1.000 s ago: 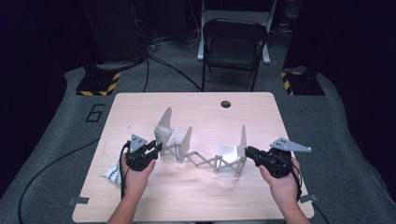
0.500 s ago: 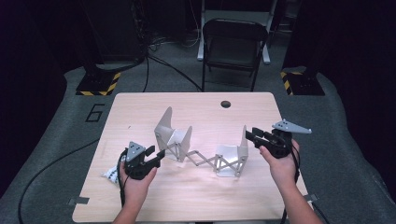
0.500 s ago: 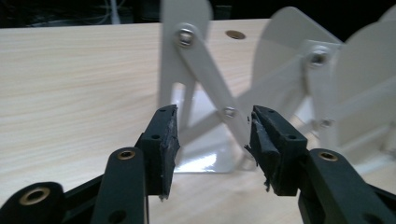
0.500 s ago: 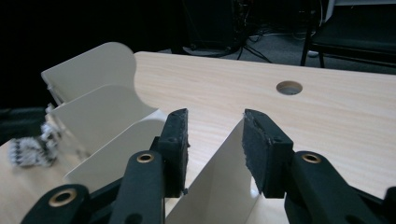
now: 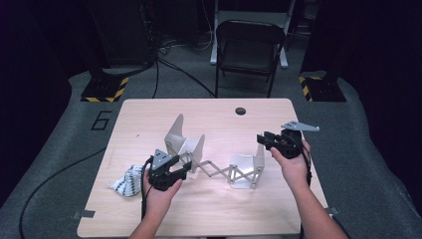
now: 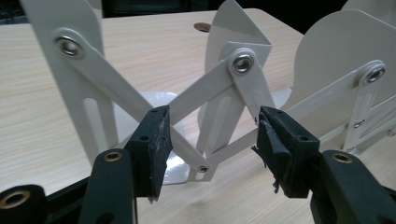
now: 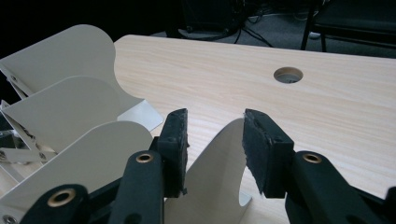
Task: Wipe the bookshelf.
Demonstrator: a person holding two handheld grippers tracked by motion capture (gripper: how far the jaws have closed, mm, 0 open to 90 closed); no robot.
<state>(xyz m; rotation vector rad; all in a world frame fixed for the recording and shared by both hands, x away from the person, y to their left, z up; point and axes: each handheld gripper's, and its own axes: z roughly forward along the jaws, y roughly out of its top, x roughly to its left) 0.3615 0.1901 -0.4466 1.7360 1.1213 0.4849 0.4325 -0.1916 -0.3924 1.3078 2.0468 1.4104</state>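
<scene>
A white metal rack with scissor links (image 5: 219,171) stands stretched out on the wooden table (image 5: 149,119), with upright plates at its left end (image 5: 184,142) and right end (image 5: 246,167). My left gripper (image 5: 185,168) points at the left end. In the left gripper view its jaws (image 6: 212,144) have just been opening and straddle the crossed links (image 6: 219,88) without touching them. My right gripper (image 5: 262,139) hovers at the right end plate. Its jaws (image 7: 215,140) have opened within the last second, and the plate's rounded top (image 7: 224,163) rises between the pads, untouched.
A crumpled patterned cloth (image 5: 127,180) lies beside my left hand near the table's left edge. A round cable hole (image 5: 241,110) sits at the far middle of the table. A folding chair (image 5: 249,45) stands beyond the far edge.
Both grippers' jaws have spread wider. The right hand has moved away from the person, up along the rack's right end. The left hand has shifted slightly right along the rack's left end.
</scene>
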